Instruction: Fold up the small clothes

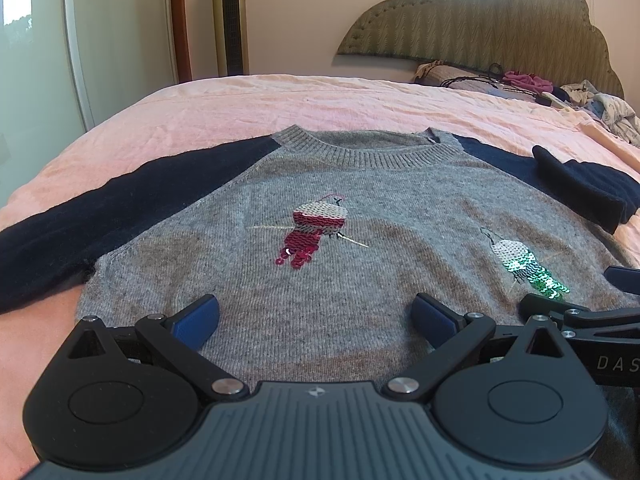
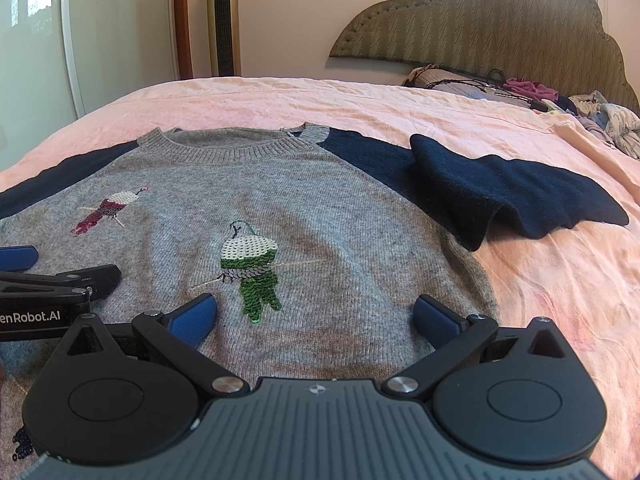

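A small grey knit sweater (image 1: pixel 360 288) with navy sleeves lies face up on the pink bed, collar away from me. It bears a red sequin bird (image 1: pixel 314 232) and a green sequin bird (image 2: pixel 252 276). Its left sleeve (image 1: pixel 100 200) lies spread out; its right sleeve (image 2: pixel 500 196) is bunched and folded over. My left gripper (image 1: pixel 316 316) is open and empty over the sweater's lower left. My right gripper (image 2: pixel 316 316) is open and empty over the lower right, close beside the left one. The sweater also shows in the right wrist view (image 2: pixel 340 220).
The pink bedsheet (image 1: pixel 320 100) stretches beyond the sweater. A pile of clothes and cables (image 2: pixel 560 100) lies at the far right by the green headboard (image 2: pixel 480 24). A tower fan (image 2: pixel 223 20) and white wardrobe doors (image 2: pixel 120 32) stand behind the bed.
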`<state>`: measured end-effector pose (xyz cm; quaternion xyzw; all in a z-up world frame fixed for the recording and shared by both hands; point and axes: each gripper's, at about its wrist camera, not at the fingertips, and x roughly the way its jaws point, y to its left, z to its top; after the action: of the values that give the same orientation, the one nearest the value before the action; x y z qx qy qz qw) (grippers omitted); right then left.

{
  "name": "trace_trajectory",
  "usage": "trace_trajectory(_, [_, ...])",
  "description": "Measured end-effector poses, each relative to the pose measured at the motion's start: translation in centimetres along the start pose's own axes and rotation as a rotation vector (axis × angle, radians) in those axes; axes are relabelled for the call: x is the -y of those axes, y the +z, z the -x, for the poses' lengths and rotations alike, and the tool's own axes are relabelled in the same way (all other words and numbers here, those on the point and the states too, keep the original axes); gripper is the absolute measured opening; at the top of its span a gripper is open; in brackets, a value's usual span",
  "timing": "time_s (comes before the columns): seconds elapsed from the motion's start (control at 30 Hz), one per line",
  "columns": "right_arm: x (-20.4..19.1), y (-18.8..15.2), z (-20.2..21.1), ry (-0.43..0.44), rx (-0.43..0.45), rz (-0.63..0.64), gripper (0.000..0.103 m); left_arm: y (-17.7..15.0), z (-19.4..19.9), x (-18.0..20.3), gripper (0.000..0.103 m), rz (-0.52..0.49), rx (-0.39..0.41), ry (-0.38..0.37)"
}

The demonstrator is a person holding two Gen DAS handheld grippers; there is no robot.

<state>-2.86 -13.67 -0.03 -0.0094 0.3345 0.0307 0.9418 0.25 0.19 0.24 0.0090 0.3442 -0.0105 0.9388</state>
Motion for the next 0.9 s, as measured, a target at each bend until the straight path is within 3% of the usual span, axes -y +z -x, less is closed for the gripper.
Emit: trace_trajectory(0.9, [0.03,-0.04,0.06,0.001,0.0,0.0,0.103,-0.08,0.07,0.01,0.103,0.001,0.003,0.0])
